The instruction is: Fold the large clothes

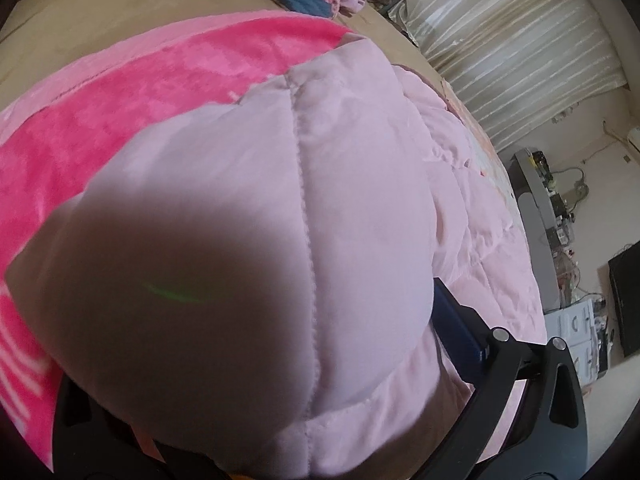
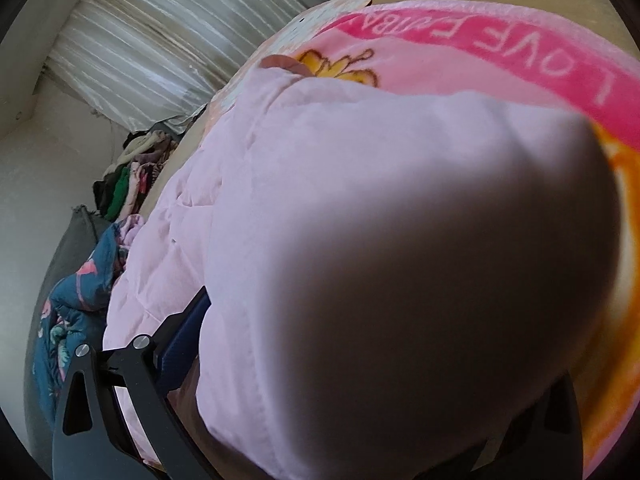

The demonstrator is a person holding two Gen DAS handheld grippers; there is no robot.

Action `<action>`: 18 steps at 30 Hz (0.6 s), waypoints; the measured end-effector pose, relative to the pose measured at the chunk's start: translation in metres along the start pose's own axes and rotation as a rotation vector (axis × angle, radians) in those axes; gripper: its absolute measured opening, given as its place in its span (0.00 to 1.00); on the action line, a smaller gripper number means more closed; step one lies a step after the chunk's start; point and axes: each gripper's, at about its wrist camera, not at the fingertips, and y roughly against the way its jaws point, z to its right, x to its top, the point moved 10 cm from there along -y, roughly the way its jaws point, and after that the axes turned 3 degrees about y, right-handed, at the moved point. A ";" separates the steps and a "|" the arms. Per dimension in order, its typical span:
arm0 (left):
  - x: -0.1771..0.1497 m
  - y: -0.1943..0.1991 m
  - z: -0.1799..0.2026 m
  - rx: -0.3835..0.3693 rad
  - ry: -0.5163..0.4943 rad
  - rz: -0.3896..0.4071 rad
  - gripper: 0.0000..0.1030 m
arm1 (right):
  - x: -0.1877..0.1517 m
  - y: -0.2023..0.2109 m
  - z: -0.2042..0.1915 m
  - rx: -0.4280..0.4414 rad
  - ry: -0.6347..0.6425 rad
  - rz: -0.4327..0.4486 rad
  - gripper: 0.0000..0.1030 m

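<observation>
A big pale pink quilted garment (image 1: 304, 208) is bunched up right in front of both cameras, so most of each view is swallowed by it. It's spread over a hot pink fleece blanket (image 1: 132, 92) with white lettering, which lies on a tan bed (image 1: 132, 12).

In the left wrist view, the left tongs (image 1: 280, 420) are buried under a puffy fold with a stitched seam down the middle; only one blue finger (image 1: 460, 332) is seen poking along the fabric's right edge. Whether cloth is actually clamped can't be told, since the tips are hidden.

Same story on the other side: the right tongs (image 2: 380, 360) are covered by the garment (image 2: 320, 184), with one blue finger (image 2: 184, 332) pressed against its left edge, and the grip state can't be made out.

A pile of clothes (image 2: 132, 176) and a blue floral fabric (image 2: 80, 300) are seen off to the side, near striped curtains (image 2: 160, 40).
</observation>
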 end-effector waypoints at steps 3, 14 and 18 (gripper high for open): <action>0.003 0.002 0.006 0.003 -0.032 0.021 0.85 | 0.000 0.001 -0.005 0.012 0.034 -0.001 0.80; 0.000 0.029 0.044 0.045 -0.281 0.123 0.44 | -0.001 0.020 -0.041 -0.062 0.322 0.028 0.40; 0.000 0.040 0.056 0.042 -0.355 0.152 0.34 | -0.001 0.028 -0.056 -0.105 0.445 0.056 0.34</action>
